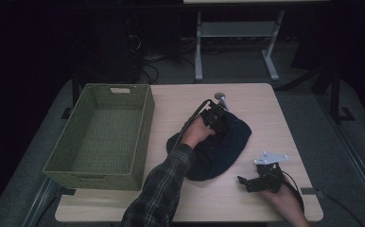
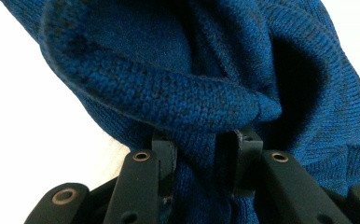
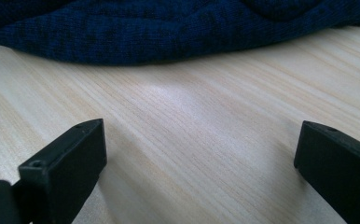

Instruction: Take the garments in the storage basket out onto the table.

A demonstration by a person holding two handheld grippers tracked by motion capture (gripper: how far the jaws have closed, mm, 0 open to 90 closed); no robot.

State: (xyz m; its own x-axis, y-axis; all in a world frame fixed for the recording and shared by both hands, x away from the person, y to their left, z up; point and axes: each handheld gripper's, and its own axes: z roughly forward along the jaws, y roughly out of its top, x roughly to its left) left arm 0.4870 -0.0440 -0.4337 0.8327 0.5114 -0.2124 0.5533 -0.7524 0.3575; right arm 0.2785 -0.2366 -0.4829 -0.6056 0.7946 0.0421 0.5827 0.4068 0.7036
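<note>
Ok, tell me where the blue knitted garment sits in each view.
High view: blue knitted garment at table centre, right of the green basket.
Left gripper view: a fold between the left gripper jaws.
Right gripper view: along the top edge.
Shared landmark: the wooden table.

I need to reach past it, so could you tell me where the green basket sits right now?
In the high view, the green basket sits on the table's left side, just left of the blue knit garment.

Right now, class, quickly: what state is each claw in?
Left claw: closed on a fold of the dark blue knitted garment.
Right claw: open, holding nothing, over the wooden table.
</note>
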